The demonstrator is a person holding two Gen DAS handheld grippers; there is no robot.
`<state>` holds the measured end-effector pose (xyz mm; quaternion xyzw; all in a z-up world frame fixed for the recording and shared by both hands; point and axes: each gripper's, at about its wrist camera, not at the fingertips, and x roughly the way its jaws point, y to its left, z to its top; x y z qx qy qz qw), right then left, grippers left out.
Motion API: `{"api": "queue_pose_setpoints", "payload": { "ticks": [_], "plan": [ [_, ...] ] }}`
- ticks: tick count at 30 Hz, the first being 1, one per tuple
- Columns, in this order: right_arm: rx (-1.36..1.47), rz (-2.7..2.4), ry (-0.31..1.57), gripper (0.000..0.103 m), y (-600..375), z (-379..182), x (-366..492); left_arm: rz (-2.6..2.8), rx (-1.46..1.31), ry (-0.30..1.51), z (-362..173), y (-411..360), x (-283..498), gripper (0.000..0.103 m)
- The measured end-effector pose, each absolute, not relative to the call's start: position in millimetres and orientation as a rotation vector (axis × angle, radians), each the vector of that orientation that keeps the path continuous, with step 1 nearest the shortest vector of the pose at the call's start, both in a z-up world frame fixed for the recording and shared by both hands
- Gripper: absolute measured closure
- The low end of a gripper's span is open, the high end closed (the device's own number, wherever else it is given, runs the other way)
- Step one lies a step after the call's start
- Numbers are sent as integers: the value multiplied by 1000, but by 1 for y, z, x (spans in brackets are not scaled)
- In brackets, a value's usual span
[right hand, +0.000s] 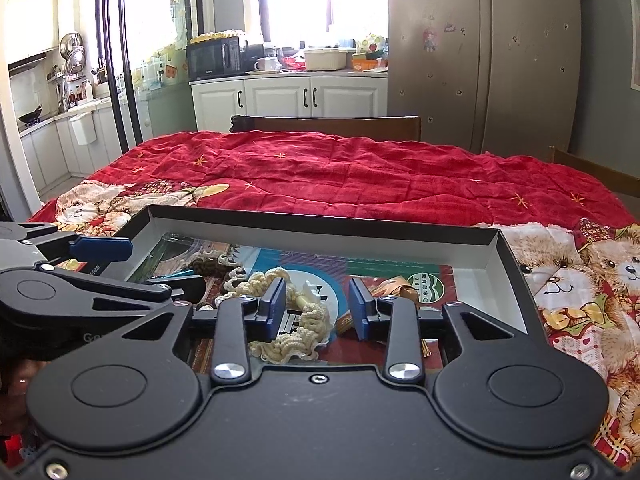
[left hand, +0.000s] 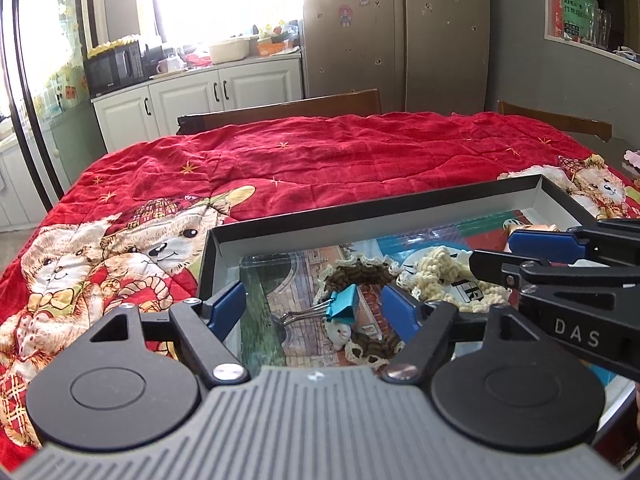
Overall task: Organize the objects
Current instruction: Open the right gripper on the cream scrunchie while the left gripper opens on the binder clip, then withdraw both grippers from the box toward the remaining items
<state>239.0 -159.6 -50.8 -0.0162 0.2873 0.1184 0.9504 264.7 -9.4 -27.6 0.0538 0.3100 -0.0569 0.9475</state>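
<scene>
I have open red quilt across the whole far half, nothing on it until the chair backs at the far edge. Near me the shallow box is crowded: its low walls hem in the binder clip, brown crochet and cream cord. The two grippers sit close side by side, leaving little gap between them.
</scene>
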Motion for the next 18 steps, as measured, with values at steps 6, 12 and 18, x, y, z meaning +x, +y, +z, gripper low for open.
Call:
{"api": "queue_pose_setpoints", "payload": {
  "ticks": [6, 12, 18],
  "plan": [
    [-22, 244, 581, 70, -159, -50, 237, -110, 105, 619, -27, -9, 263, 16],
    [-22, 246, 574, 70, -158, -47, 233, -96, 104, 599, -23, -7, 260, 15],
    [-16, 246, 563, 69, -158, -43, 231, -87, 95, 572, -18, -5, 254, 14]
  ]
}}
